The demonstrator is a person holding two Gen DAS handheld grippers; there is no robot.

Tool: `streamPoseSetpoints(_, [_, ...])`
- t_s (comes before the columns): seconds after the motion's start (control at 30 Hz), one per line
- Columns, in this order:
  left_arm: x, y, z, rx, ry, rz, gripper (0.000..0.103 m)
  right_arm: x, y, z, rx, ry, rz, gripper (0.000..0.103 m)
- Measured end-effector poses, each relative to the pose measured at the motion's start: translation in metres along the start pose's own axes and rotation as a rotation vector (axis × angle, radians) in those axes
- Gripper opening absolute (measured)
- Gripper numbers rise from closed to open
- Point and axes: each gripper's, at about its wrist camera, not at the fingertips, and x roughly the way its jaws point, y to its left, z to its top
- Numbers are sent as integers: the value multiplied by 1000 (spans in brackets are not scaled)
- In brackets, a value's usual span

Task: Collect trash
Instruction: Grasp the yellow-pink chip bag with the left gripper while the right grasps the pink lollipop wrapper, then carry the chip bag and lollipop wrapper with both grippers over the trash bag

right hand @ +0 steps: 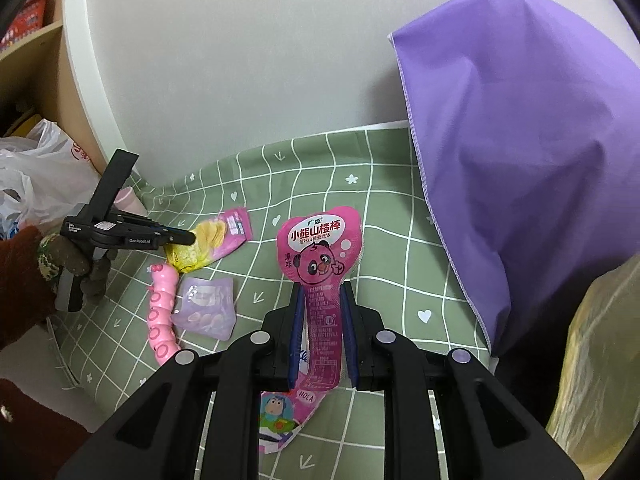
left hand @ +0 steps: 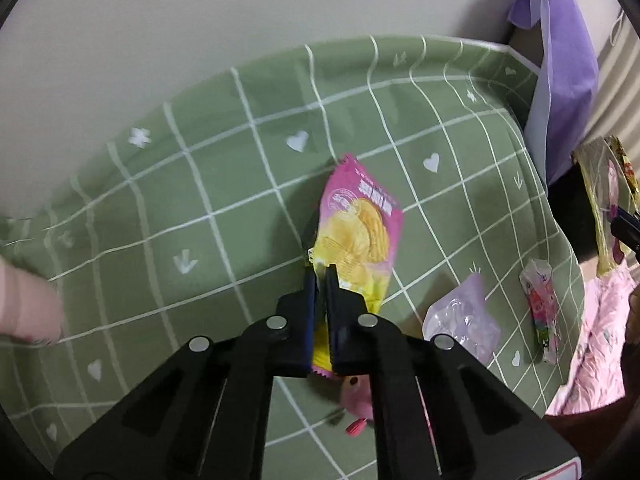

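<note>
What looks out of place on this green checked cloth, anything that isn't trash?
One thing stands out: a pink caterpillar toy lies among the wrappers, beside the clear purple packet. It looks like a toy, not litter. The left gripper holds the chip packet; the right gripper holds the pink bear wrapper.

The left hand-held gripper (right hand: 188, 237) is showing black linkage arms, silver rivets and blue pads; the person is wearing a dark red sleeve (right hand: 18, 280).

Soft even indoor light, faint shadows, slight blur, heavy fisheye warp w/ dark vignetted corners.
</note>
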Motion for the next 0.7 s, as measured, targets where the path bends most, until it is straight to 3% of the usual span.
streamPoseSetpoints(0.33, [-78, -10, -8, -80, -179, -3, 2, -34, 8, -2, -15, -57, -41, 18])
streamPoseSetpoints(0.57, [-118, -40, 11, -22, -263, -4, 2, -65, 0, -7, 19, -107, -101, 18])
streamPoseSetpoints(0.7, [-134, -76, 21, 48, -311, -45, 2, -83, -7, -9, 35, -137, -135, 18])
